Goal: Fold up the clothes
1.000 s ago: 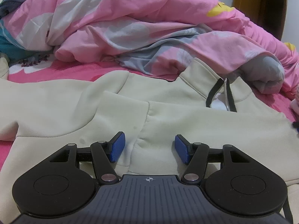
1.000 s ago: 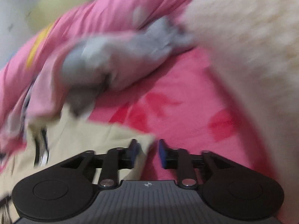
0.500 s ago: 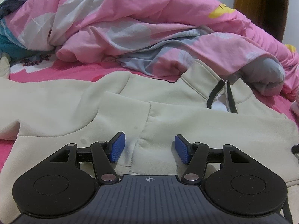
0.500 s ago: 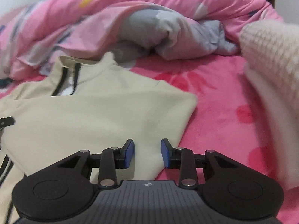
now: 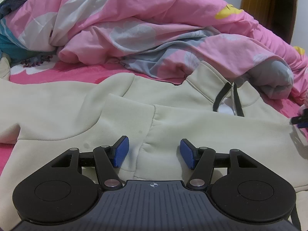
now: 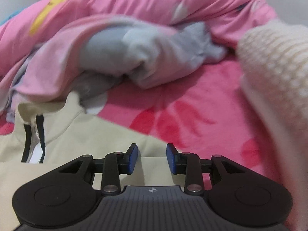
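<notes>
Here, a cream jacket (image 5: 173,119) spread flat on the pink bedsheet (image 6: 192,115), collar and zip toward the heaped pink quilt (image 5: 154,28), one sleeve already laid across the chest, likely as a first fold. Left gripper (image 5: 152,152) poised low over that sleeve end, jaws apart, clasping nothing, probably to pin or pinch the cloth. Right gripper (image 6: 152,157) over the jacket's shoulder edge, jaws apart and empty, seemingly lining up a pick. Knitted cloth (image 6: 273,67) beyond the jacket's right.

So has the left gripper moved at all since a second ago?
No. The left gripper sits over the same cream sweatshirt seam, with the zip collar unchanged.
</notes>
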A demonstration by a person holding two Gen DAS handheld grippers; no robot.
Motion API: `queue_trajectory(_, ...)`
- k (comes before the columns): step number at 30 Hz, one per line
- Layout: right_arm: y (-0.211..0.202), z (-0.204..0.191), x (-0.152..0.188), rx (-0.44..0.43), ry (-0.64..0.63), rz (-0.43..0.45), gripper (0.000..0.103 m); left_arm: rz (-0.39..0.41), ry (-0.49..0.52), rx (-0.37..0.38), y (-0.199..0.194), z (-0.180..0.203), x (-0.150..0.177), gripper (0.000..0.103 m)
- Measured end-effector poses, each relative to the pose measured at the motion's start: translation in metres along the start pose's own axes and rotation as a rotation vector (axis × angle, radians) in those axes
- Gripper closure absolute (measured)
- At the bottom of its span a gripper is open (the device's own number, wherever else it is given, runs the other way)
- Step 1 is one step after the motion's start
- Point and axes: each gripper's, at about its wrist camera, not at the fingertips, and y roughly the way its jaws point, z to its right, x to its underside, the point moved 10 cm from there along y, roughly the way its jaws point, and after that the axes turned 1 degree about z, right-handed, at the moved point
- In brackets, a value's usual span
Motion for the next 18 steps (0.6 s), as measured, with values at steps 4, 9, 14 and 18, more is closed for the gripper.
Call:
queue_trajectory(4,-0.046,-0.025,0.025,-0.125,-0.098,0.005,0.068,-0.002,0.0,0.002,0.0,0.001,0.0,0.042)
queue_trajectory(9,-0.013,-0.022,0.073,-0.042,-0.2,-0.085,0.068,0.001,-0.003,0.004,0.0,0.001,0.0,0.041)
queue_trajectory(14,-0.055,-0.046,0.055,-0.068,-0.177,-0.06,0.069,0.0,-0.005,0.009,0.0,0.001,0.0,0.04)
queue_trajectory(18,-0.052,-0.073,0.082,-0.123,-0.223,-0.101,0.068,-0.001,-0.001,0.008,0.0,0.002,0.0,0.039)
